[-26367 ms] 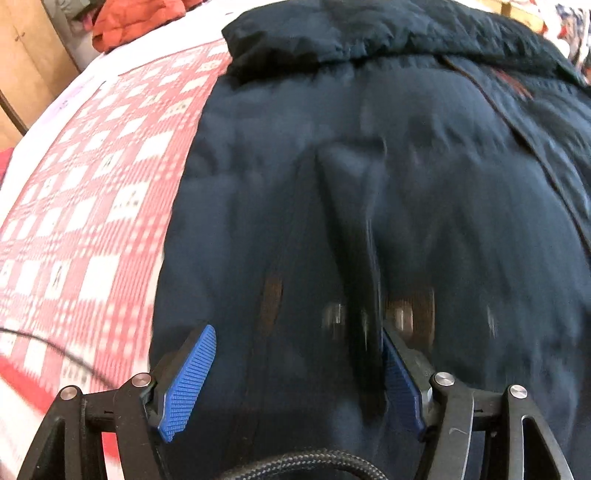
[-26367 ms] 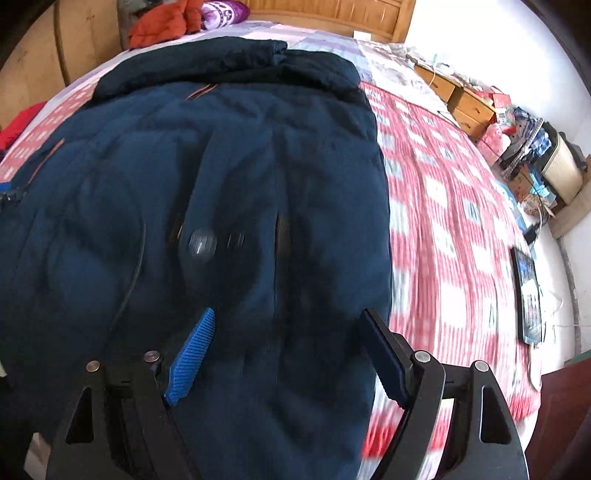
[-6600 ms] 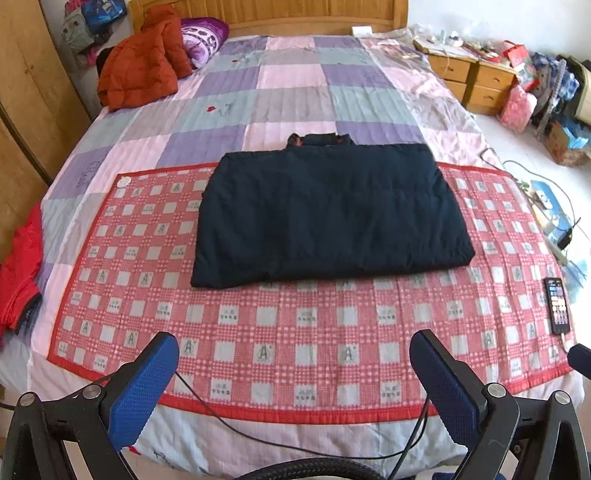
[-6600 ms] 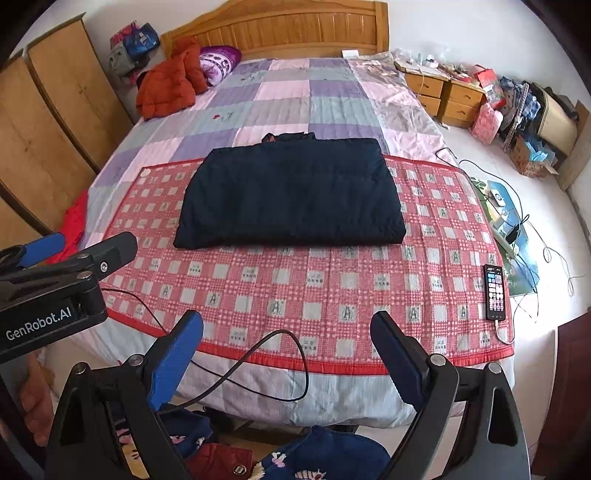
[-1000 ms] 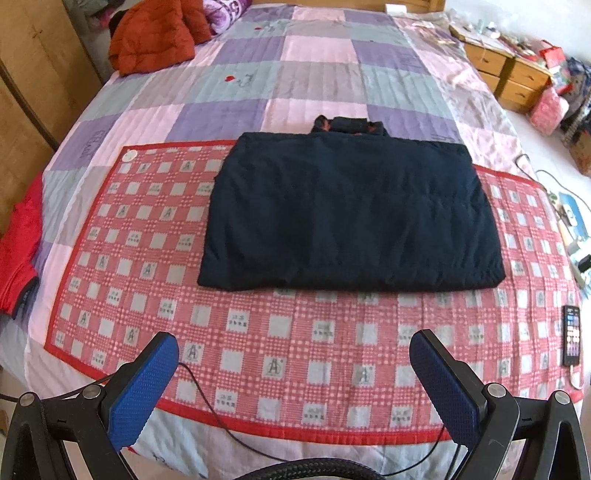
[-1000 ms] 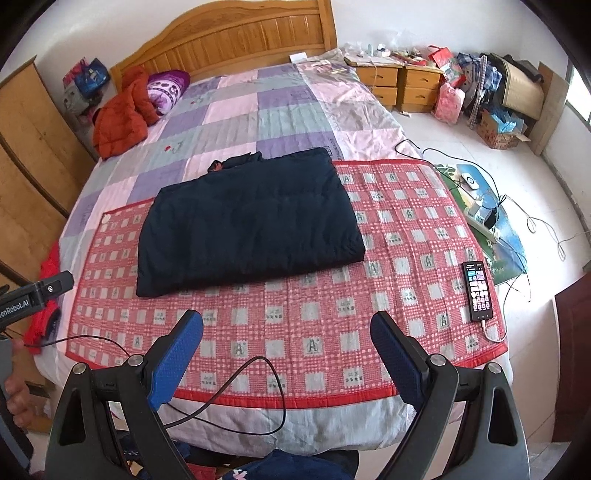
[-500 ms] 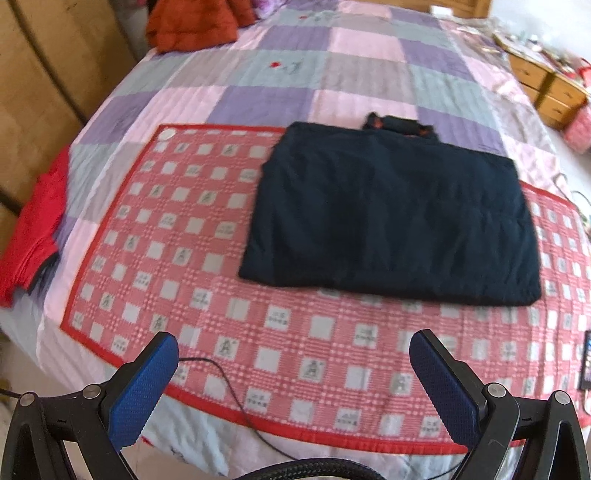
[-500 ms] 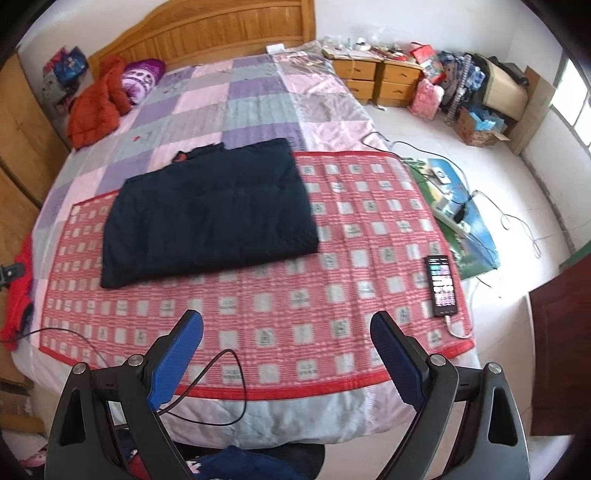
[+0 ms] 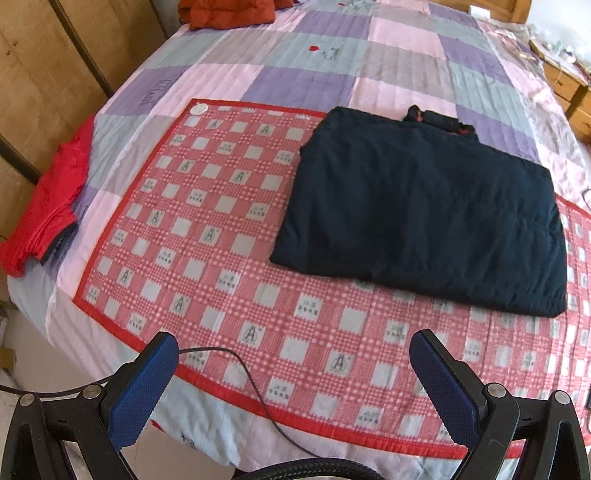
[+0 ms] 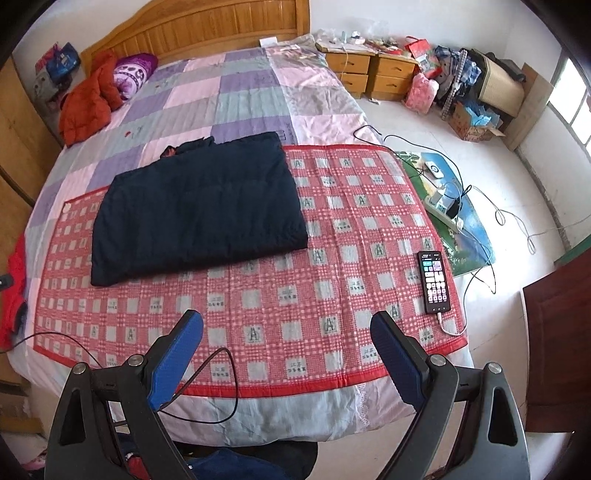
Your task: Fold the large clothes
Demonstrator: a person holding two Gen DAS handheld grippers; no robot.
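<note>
Now the dark blue coat [image 10: 199,206] is seen folded into a flat block, lying on a red checked mat [image 10: 332,273] spread over the bed [image 10: 236,92]. Both claws are held back past the foot of the bed, well apart from the coat. The left claw [image 9: 291,391] is spread wide and nothing is held in it. The right claw [image 10: 286,365] is spread wide and empty too. A phone [image 10: 434,281] is laid near the mat's right edge, with a cable plugged in. An orange jacket [image 10: 88,107] is piled by the wooden headboard [image 10: 207,33]. Two wooden drawers [image 10: 373,72] are seen beside the bed, and bags and boxes are crowded along the far wall.
</note>
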